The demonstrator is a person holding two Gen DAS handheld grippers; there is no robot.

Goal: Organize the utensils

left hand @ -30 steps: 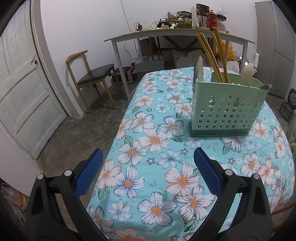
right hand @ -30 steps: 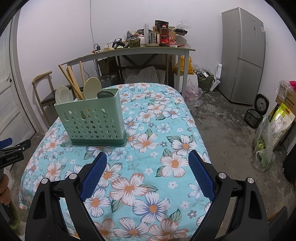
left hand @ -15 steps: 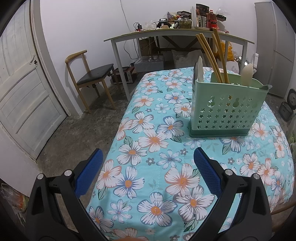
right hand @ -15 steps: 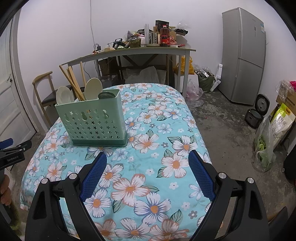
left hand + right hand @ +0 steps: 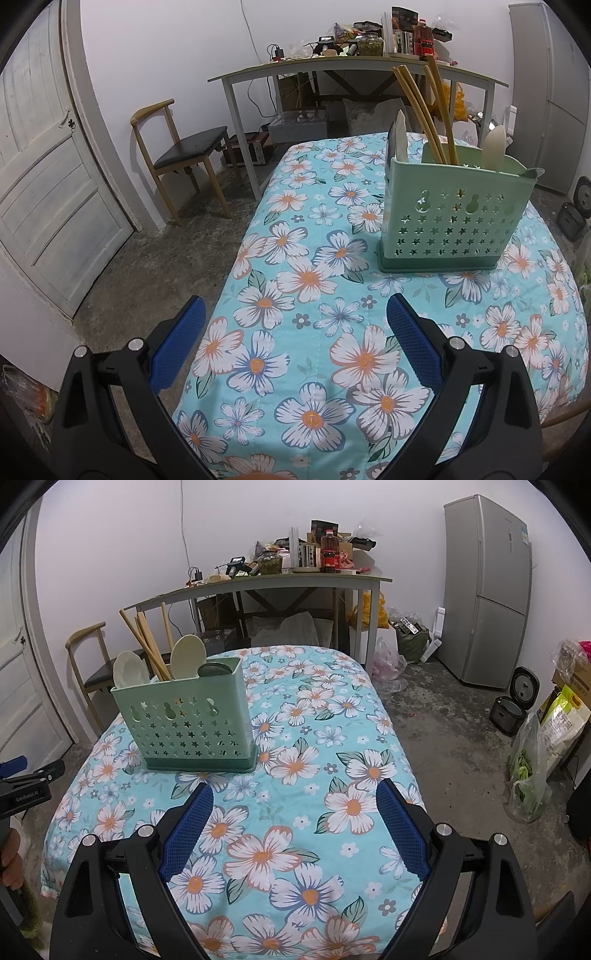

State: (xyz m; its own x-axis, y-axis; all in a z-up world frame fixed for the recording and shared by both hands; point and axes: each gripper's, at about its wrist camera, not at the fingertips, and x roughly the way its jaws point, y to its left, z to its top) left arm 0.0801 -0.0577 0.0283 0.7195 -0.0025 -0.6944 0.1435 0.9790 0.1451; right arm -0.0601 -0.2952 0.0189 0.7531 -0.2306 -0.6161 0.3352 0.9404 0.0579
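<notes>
A pale green utensil caddy [image 5: 447, 221] with star cut-outs stands on the floral tablecloth [image 5: 314, 295]; it also shows in the right wrist view [image 5: 184, 723]. It holds wooden chopsticks [image 5: 424, 110], cream spoons [image 5: 186, 661] and a dark round item [image 5: 214, 670]. My left gripper [image 5: 295, 347] is open and empty, hovering over the table's near left part, short of the caddy. My right gripper [image 5: 295, 827] is open and empty, over the near middle of the table, right of the caddy. The left gripper's tip [image 5: 29, 775] shows at the right wrist view's left edge.
A cluttered desk [image 5: 258, 587] stands behind the table. A wooden chair [image 5: 181, 155] and a white door [image 5: 44, 177] are at the left. A fridge [image 5: 487, 590], a rice cooker [image 5: 513, 705] and bags [image 5: 546, 746] are at the right.
The right gripper has drifted slightly, so the caddy sits a little further right and lower in its view. The left gripper has barely moved. Both stay open.
</notes>
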